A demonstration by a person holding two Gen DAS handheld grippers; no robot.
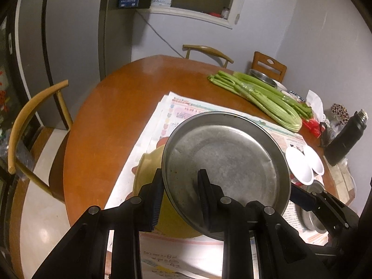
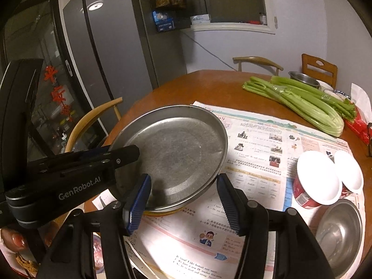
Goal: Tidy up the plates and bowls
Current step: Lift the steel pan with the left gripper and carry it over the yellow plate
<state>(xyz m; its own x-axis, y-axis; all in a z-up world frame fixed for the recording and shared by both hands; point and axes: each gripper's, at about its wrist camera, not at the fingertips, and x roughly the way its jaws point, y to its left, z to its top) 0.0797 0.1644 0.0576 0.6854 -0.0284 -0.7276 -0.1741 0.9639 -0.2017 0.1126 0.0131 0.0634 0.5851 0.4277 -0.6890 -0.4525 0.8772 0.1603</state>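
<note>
A wide steel plate (image 1: pixel 227 158) is tilted over a yellow dish (image 1: pixel 148 169) on the newspaper. My left gripper (image 1: pixel 181 186) is shut on the plate's near rim, one finger under it and one on its inside face. From the right wrist, the same plate (image 2: pixel 176 151) shows with the left gripper (image 2: pixel 123 157) clamped on its left rim and the yellow dish (image 2: pixel 162 212) peeking out below. My right gripper (image 2: pixel 183 200) stands open at the plate's near edge, its blue pads apart and pressing on nothing. The right gripper (image 1: pixel 302 197) also appears beside the plate's right rim.
Two red bowls with white insides (image 2: pixel 318 179) (image 2: pixel 348 172) and a steel bowl (image 2: pixel 339 230) sit at the right. Celery (image 2: pixel 302 104) and another steel bowl (image 2: pixel 302 78) lie at the back. A black flask (image 1: pixel 346 139) stands far right. Chairs (image 1: pixel 30 121) ring the round wooden table (image 1: pixel 104 127).
</note>
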